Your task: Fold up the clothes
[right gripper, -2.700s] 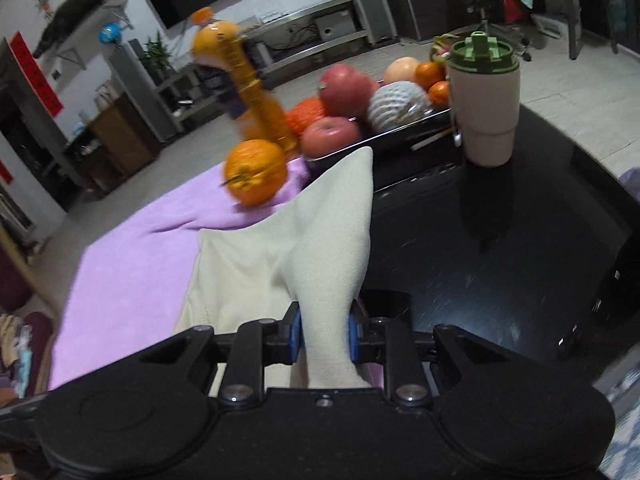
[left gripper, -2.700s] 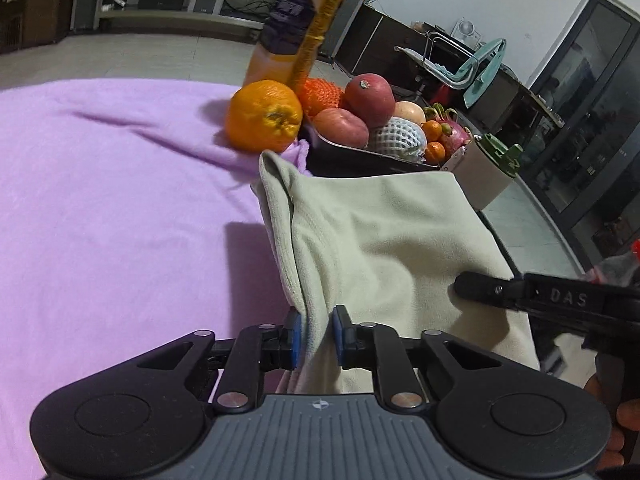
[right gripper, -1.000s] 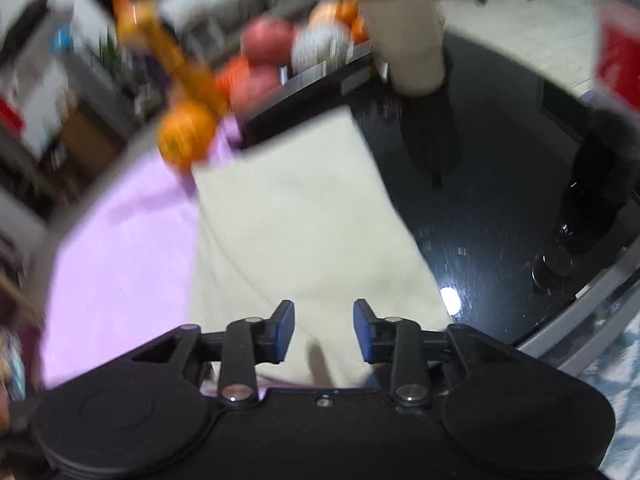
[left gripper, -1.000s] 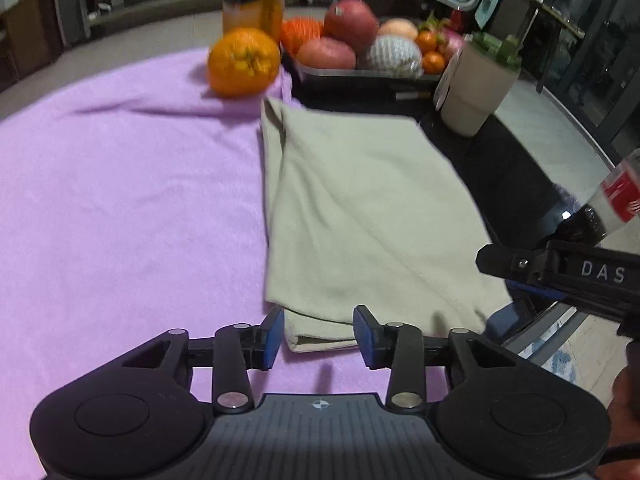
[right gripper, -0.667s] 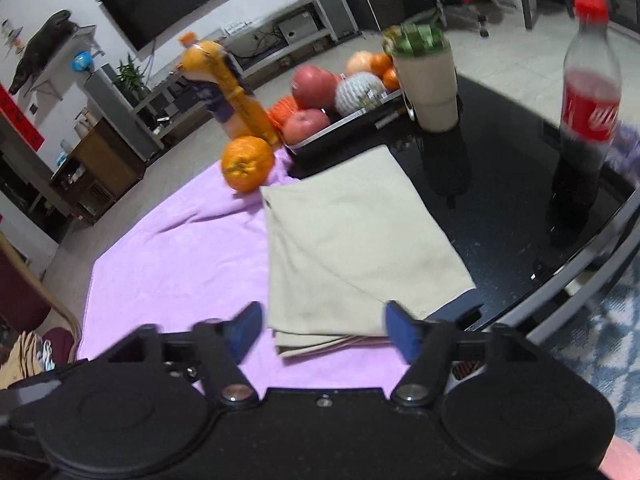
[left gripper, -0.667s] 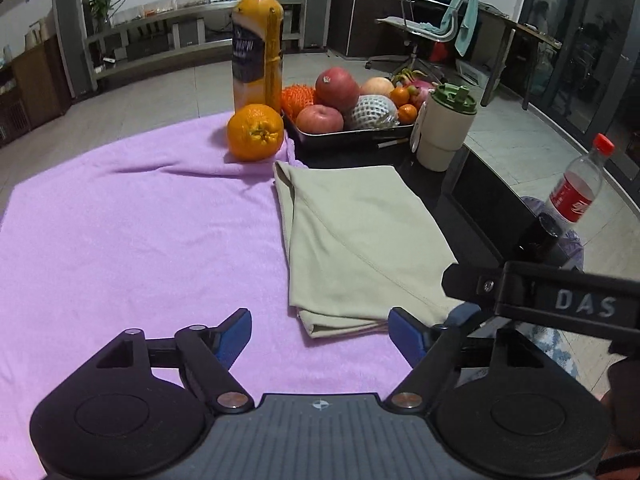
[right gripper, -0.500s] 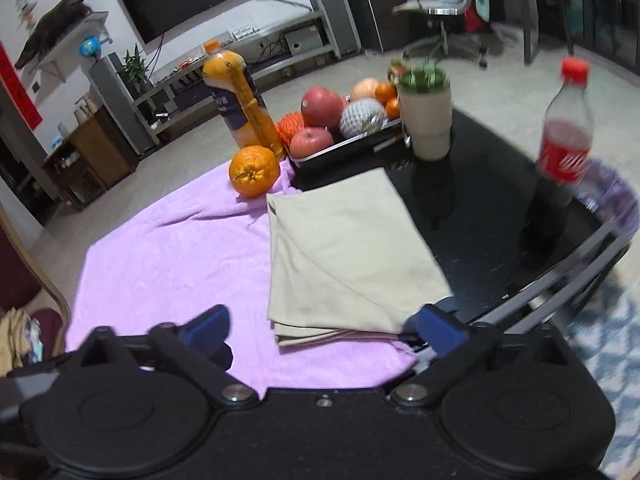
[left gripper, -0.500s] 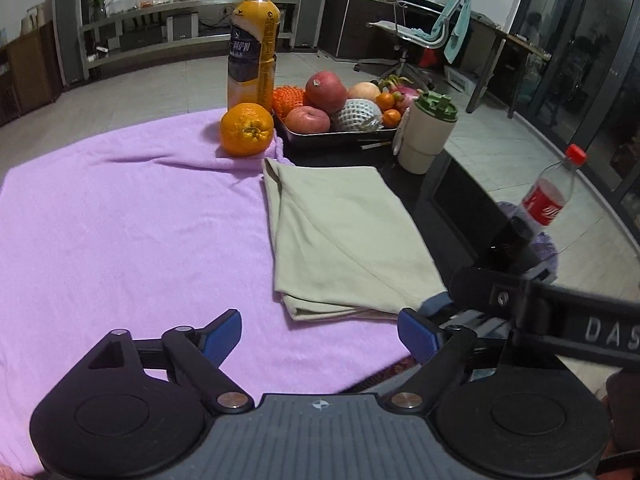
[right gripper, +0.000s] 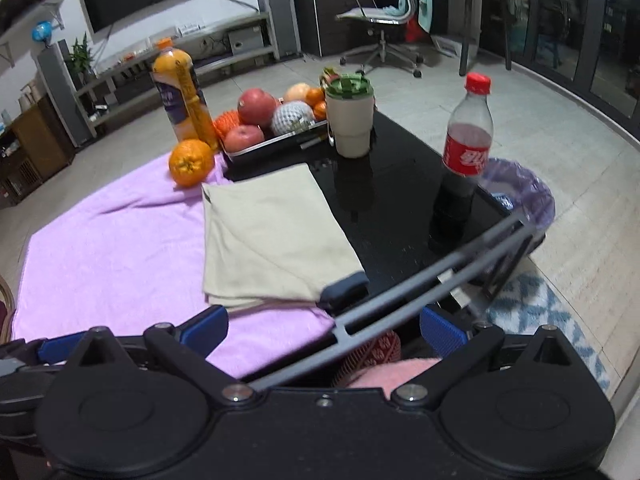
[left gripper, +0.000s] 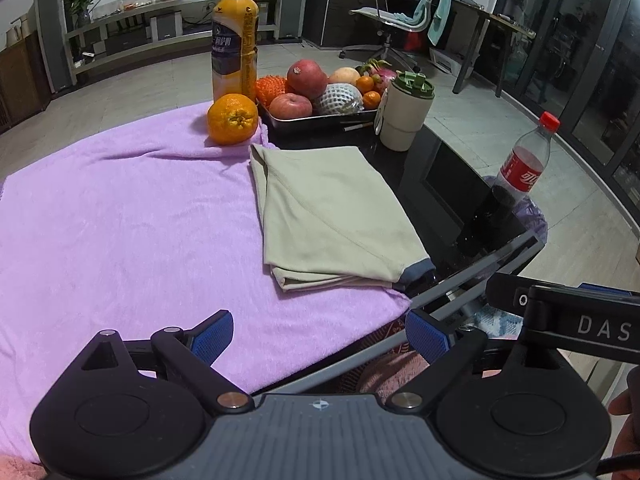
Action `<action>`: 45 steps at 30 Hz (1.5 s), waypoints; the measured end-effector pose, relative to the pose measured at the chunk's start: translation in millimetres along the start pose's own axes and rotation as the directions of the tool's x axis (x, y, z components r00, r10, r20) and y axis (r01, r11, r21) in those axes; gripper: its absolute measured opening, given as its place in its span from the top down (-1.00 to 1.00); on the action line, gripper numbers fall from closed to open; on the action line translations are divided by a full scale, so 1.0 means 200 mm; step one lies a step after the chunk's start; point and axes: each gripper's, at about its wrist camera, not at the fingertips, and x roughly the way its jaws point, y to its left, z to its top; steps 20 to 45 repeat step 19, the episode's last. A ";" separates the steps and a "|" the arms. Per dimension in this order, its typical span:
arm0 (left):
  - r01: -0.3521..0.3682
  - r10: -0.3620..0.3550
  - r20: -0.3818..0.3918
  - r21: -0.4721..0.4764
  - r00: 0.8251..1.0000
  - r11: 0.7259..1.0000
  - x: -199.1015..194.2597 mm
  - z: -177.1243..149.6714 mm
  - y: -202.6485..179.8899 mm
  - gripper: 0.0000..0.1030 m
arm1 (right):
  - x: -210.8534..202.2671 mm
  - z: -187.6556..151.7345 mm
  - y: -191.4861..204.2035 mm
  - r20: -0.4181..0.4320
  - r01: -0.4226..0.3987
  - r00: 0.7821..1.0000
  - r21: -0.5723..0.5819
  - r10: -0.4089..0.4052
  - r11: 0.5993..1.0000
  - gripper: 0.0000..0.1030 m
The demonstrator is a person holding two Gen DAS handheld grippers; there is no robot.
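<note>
Both tools gape wide and empty; only left tool (left gripper: 319,334) view shows right tool (left gripper: 568,320).

- The purple cloth (left gripper: 120,216) covers the left side of the table (right gripper: 400,216). It is bare and flat, so a claw could move there freely.
- The folded beige shirt (left gripper: 328,208) lies low in the middle, reaching the near edge. A claw could pass over it.
- At the far edge stand a big orange (left gripper: 232,119), a tall juice bottle (left gripper: 234,44), a fruit tray (left gripper: 320,120) and a cup with a green lid (left gripper: 406,116). They block that side.
- Near the right edge a cola bottle (right gripper: 466,152) stands tall.
- The dark table top between cup, cola bottle and shirt is free.
- Both claws hang wide open and empty, off the near edge.
</note>
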 end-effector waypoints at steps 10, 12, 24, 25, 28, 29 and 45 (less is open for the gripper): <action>0.033 -0.033 -0.021 -0.027 0.999 0.999 0.04 -0.02 0.01 -0.85 | 0.02 -0.03 -0.02 -0.018 0.012 1.000 0.009 -0.012 1.000 -1.00; 0.030 -0.030 -0.016 -0.020 0.999 0.999 0.04 -0.02 0.01 -0.85 | 0.03 -0.03 -0.03 -0.021 0.012 1.000 0.009 -0.012 1.000 -1.00; 0.053 -0.053 0.003 -0.020 0.999 0.998 0.03 -0.04 0.01 -0.88 | 0.04 -0.04 -0.03 -0.026 0.007 1.000 0.027 -0.006 1.000 -1.00; 0.053 -0.053 0.003 -0.020 0.999 0.998 0.03 -0.04 0.01 -0.88 | 0.04 -0.04 -0.03 -0.026 0.007 1.000 0.027 -0.006 1.000 -1.00; 0.053 -0.053 0.003 -0.020 0.999 0.998 0.03 -0.04 0.01 -0.88 | 0.04 -0.04 -0.03 -0.026 0.007 1.000 0.027 -0.006 1.000 -1.00; 0.053 -0.053 0.003 -0.020 0.999 0.998 0.03 -0.04 0.01 -0.88 | 0.04 -0.04 -0.03 -0.026 0.007 1.000 0.027 -0.006 1.000 -1.00; 0.053 -0.053 0.003 -0.020 0.999 0.998 0.03 -0.04 0.01 -0.88 | 0.04 -0.04 -0.03 -0.026 0.007 1.000 0.027 -0.006 1.000 -1.00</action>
